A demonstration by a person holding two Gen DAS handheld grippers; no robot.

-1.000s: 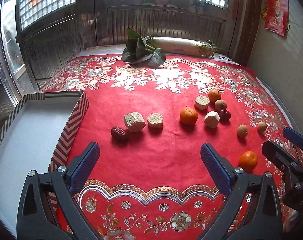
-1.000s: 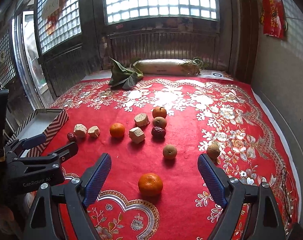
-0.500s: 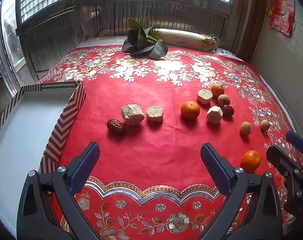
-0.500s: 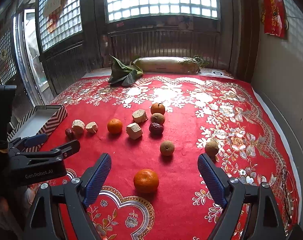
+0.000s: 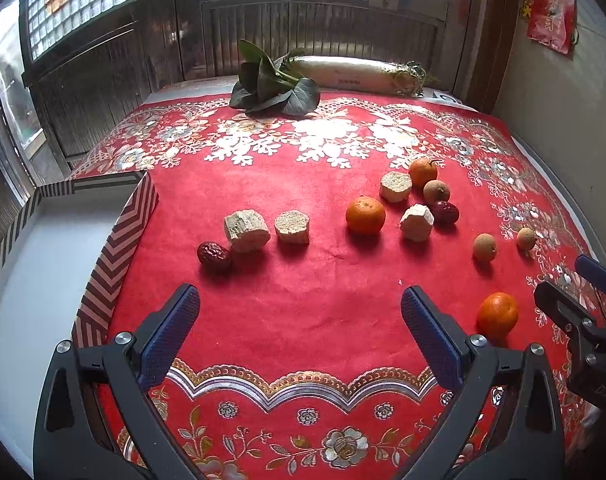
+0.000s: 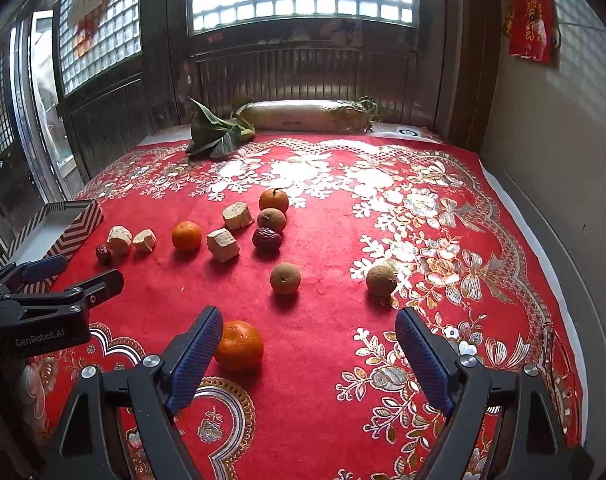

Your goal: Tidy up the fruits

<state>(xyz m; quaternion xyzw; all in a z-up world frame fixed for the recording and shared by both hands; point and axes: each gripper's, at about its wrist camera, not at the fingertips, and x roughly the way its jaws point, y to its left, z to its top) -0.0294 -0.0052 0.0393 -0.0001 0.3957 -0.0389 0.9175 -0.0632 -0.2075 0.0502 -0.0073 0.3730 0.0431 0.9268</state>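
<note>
The right gripper [image 6: 307, 340] hung low over the red tablecloth [image 6: 343, 248], jaws spread wide and empty, and the nearest orange [image 6: 239, 345] lay just inside its left finger [image 6: 195, 354], at about nine o'clock from the midpoint between the tips (the fruit is round, so no long axis mattered). The right gripper was plainly the nearer one; a small shift toward that side would likely centre the fruit. The left gripper [image 5: 299, 332] also stood spread with nothing between its fingers, and from it the same orange sat at about three o'clock, outside its right finger.

Largest to smallest, the scene held one striped box [image 5: 115, 240] at the left gripper's ten o'clock, one long white radish [image 5: 355, 74] and one bunch of greens [image 5: 271, 88] at the far edge, three oranges, four pale crumbly blocks, three brown round fruits (longans, perhaps) and two dark red dates.
</note>
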